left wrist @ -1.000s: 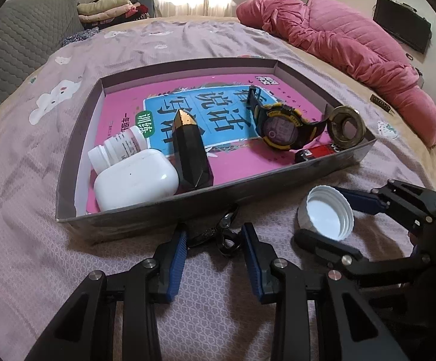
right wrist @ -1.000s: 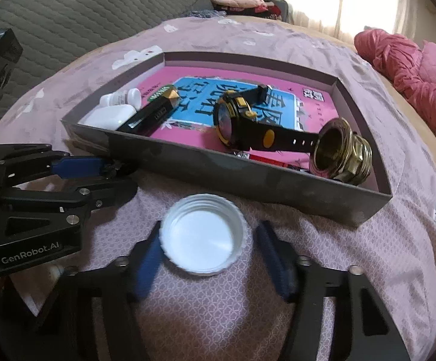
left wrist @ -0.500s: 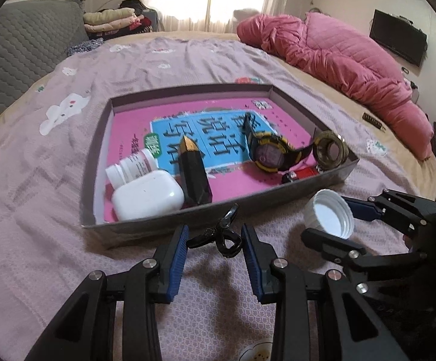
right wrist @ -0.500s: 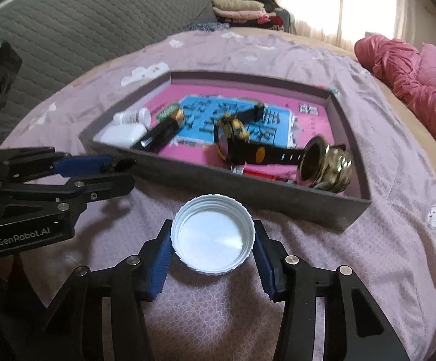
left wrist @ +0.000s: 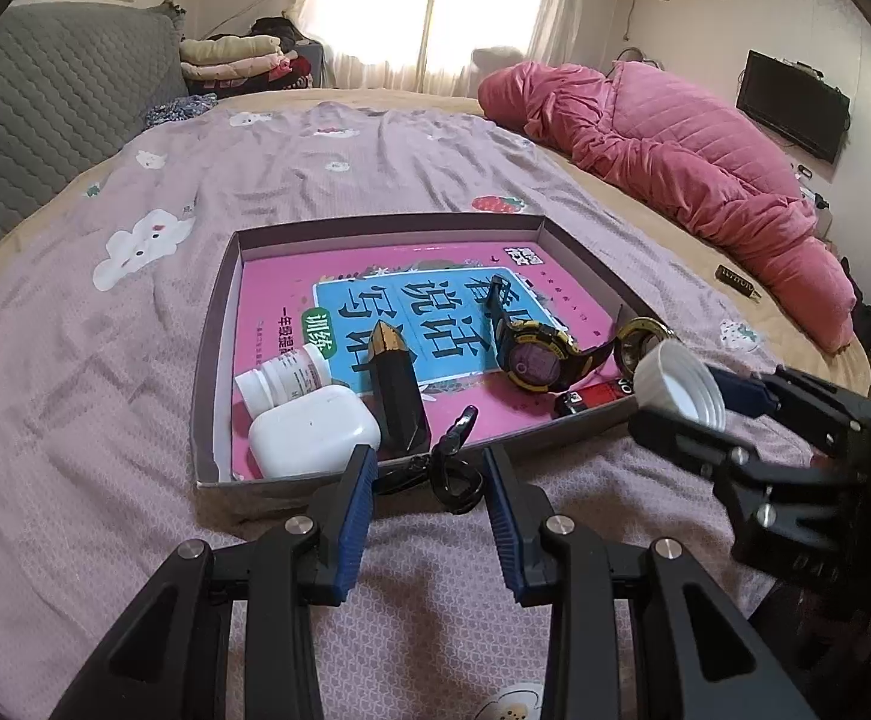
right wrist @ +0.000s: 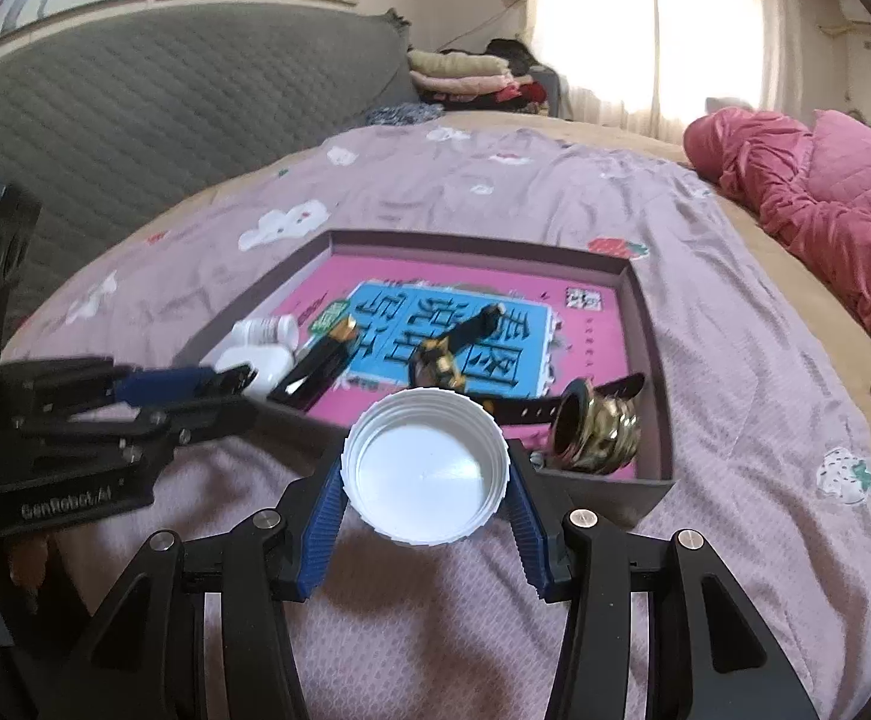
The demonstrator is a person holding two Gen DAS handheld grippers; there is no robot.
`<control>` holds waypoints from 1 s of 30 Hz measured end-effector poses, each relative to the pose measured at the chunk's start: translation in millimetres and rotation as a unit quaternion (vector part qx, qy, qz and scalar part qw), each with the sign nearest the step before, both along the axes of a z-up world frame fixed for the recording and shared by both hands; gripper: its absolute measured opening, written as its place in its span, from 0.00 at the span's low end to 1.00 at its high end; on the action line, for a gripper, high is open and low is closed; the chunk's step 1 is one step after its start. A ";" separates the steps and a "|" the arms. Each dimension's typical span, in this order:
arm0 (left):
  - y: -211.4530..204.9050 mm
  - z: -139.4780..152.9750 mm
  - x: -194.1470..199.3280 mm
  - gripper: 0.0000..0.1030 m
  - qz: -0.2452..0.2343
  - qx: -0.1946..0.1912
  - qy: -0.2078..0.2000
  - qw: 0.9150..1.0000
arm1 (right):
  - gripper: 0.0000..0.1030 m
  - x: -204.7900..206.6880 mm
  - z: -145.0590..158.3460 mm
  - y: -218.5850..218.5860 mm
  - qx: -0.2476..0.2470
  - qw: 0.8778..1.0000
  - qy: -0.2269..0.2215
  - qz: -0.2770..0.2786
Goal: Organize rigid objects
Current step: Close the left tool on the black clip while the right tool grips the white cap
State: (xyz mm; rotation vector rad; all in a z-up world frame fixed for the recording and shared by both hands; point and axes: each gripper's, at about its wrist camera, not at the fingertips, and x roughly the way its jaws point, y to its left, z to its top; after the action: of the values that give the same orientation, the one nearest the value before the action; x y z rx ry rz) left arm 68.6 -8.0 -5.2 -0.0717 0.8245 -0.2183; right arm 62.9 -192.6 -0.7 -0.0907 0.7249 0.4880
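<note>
Watch half hidden behind white cap gripped by right claw, left claw seemingly clamping black clip

Both grippers, the left gripper and right gripper, have black angular frames, silver screws and ribbed blue pads; one body reads "GenRobot.AI".

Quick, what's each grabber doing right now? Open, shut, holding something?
Left gripper: shut on the black key clip.
Right gripper: shut on the white bottle cap, open side facing the camera.
</note>
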 end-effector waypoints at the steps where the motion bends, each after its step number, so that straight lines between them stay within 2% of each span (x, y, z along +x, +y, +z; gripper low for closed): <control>1: 0.3 0.5 0.1 0.35 0.000 -0.002 -0.001 1.000 | 0.50 1.7 2.1 -1.5 0.004 1.000 -0.002 -0.005; 24: 32.2 6.4 21.4 0.35 0.047 -0.030 -0.013 0.998 | 0.50 30.4 24.2 -31.5 0.044 0.996 -0.027 -0.072; 30: 45.5 8.4 25.7 0.35 0.067 -0.036 -0.016 0.997 | 0.50 36.3 22.7 -43.6 0.058 0.994 -0.017 -0.089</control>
State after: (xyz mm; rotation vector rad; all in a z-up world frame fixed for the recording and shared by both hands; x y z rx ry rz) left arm 94.3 37.5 3.2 -0.1910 0.7776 -0.1226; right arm 99.2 -236.2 21.9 0.0731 0.6629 0.3557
